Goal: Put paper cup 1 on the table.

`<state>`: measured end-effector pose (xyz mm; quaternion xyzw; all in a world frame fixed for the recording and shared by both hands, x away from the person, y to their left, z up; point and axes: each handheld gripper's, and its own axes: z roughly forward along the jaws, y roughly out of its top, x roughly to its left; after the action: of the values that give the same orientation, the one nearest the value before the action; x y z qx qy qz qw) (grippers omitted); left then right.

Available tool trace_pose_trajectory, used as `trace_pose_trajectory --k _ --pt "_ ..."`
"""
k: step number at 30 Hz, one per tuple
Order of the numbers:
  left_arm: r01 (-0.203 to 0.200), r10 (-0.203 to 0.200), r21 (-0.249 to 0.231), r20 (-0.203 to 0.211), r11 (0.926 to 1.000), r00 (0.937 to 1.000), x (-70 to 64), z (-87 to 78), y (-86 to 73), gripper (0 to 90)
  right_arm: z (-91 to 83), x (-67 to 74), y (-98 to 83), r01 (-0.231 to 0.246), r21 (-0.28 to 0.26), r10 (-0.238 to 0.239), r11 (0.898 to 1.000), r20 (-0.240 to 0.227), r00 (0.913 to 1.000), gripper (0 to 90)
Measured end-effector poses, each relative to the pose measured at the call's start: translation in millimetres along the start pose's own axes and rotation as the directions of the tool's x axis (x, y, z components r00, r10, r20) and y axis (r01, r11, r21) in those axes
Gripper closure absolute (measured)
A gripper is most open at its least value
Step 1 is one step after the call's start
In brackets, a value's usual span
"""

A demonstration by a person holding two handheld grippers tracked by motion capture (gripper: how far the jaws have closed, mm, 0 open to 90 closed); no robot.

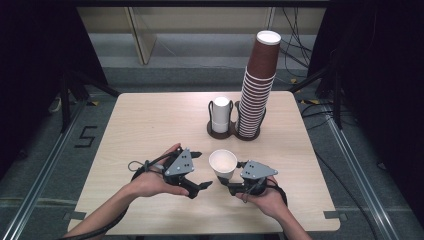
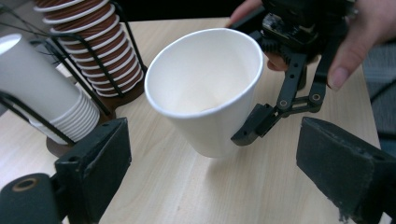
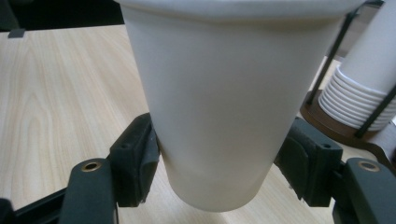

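Right gripper (image 1: 231, 186) is clamped on the white cup (image 1: 223, 164), jaws pressing both sides of its lower wall; in the right gripper view the pads (image 3: 140, 161) sit flush against the cup (image 3: 224, 116) just above its base. Cup is upright with a slight tilt, mouth up, empty inside, over the near-middle of the table (image 1: 150, 120); can't tell if the base touches the wood or hangs just above it. Left gripper (image 1: 200, 170) is just beside the cup on its left, jaws spread and gripping nothing, not touching the cup. In the left gripper view its two black jaws stand wide at the bottom corners with the cup (image 2: 205, 88) between and beyond them, clear of both, and the right gripper (image 2: 261, 123) shows one finger on the cup's far side. Left hand (image 1: 150, 182) and right hand (image 1: 267, 197) come in from the near edge. Further back on the table, a dark wire holder (image 1: 220, 131) with two bays: the left bay has a short stack of white cups (image 1: 220, 114), the right bay a tall, slightly leaning stack of brown cups (image 1: 257, 85) with white rims. Held cup is well apart from the holder, nearer the person.
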<state>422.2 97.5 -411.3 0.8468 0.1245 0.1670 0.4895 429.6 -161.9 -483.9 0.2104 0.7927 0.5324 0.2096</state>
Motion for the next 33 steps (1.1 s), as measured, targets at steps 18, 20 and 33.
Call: trace_pose_trajectory --k 18,20,33 --pt "0.24 -0.271 -0.157 -0.224 0.958 0.9363 -6.2 -10.8 -57.1 10.1 -63.0 -34.6 -20.4 -0.165 -0.078 0.178 0.983 0.213 0.9607 34.1" --pt "0.253 -0.29 -0.173 -0.246 0.9518 0.9247 -5.4 -13.8 -59.5 10.1 -73.6 -40.9 -26.6 -0.186 -0.088 0.202 0.979 0.245 0.9483 34.1" --pt "0.284 -0.332 -0.195 -0.299 0.9388 0.8944 -2.0 -15.7 -66.4 10.4 -115.5 -70.8 -52.1 -0.271 0.003 0.239 0.963 0.461 0.8545 34.1"
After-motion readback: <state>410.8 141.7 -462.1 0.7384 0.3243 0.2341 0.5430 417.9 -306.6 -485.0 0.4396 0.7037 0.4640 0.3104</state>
